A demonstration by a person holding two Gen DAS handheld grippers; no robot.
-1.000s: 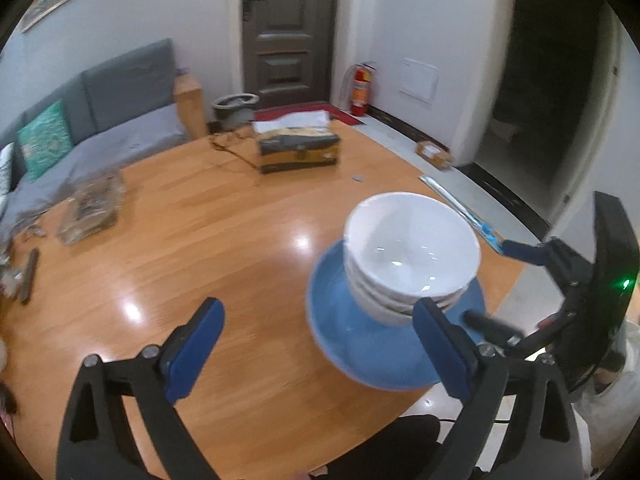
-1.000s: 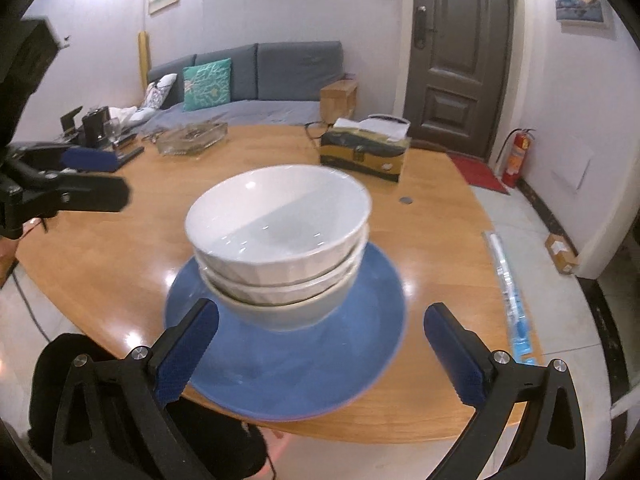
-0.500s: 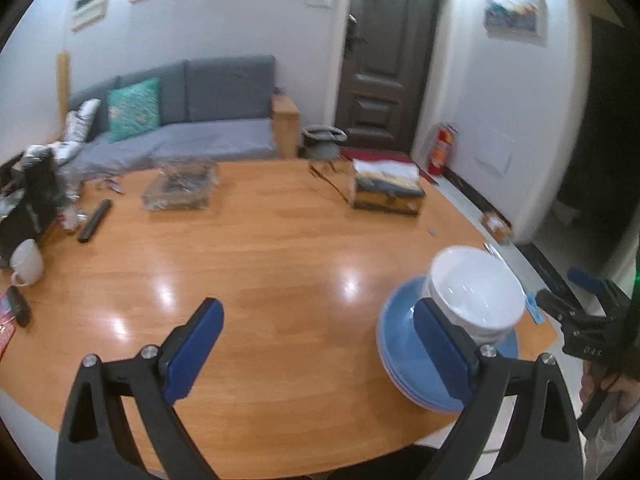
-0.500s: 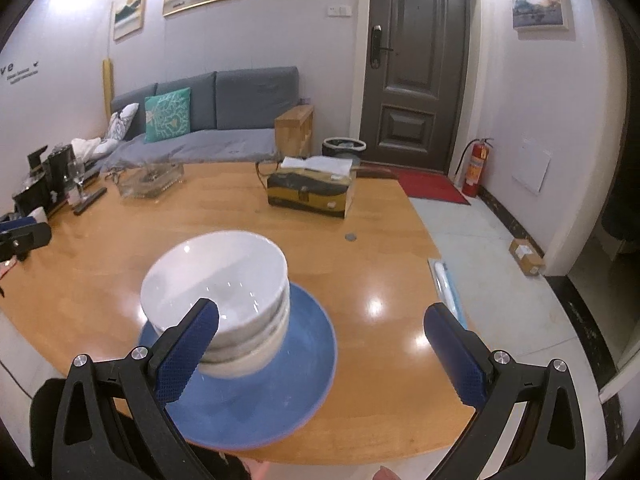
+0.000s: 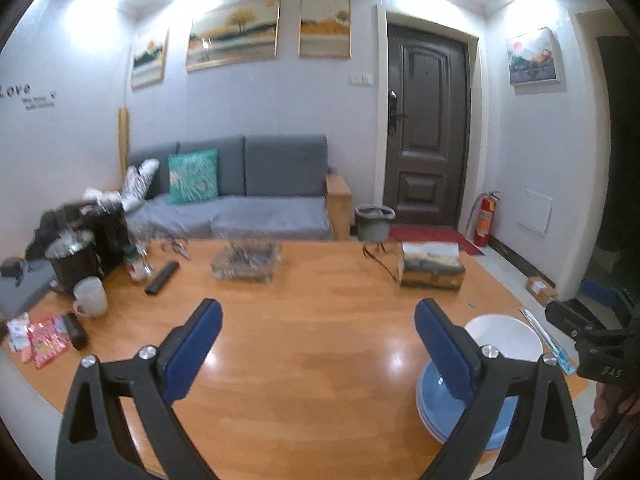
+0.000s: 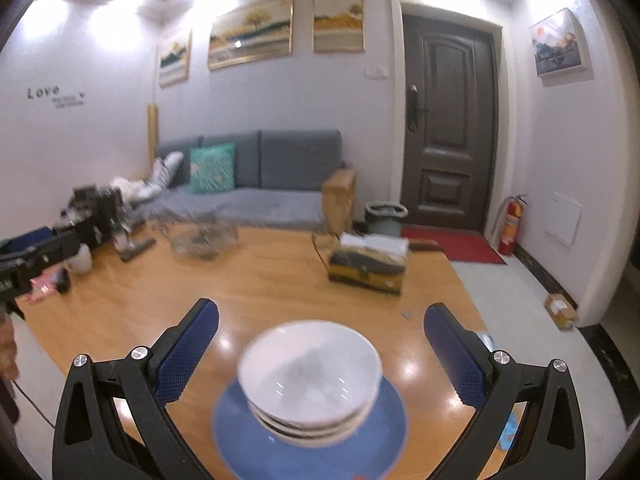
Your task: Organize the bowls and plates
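Both grippers have pulled back and tilted up since 1 s ago, so the bowls [image 6: 310,376] and plates [image 6: 308,436] now look smaller and the far wall fills each view. White bowls sit nested in a stack on the blue plates; the count is unclear from blur, though 3 rims seem to show. That stack rests near the tabletop [image 5: 304,344] edge closest to the person. Seen from the right wrist, the right gripper [image 6: 320,352] is spread wide and holds nothing, the stack lying between and beyond its fingers without touching them. Seen from the left wrist, the left gripper [image 5: 318,344] is also wide and holds nothing, with the stack beside its right finger. Beyond the stack stands a tissue box [image 6: 368,264]; further off, left of the stack, a mug [image 5: 91,297] and a remote [image 5: 162,277].
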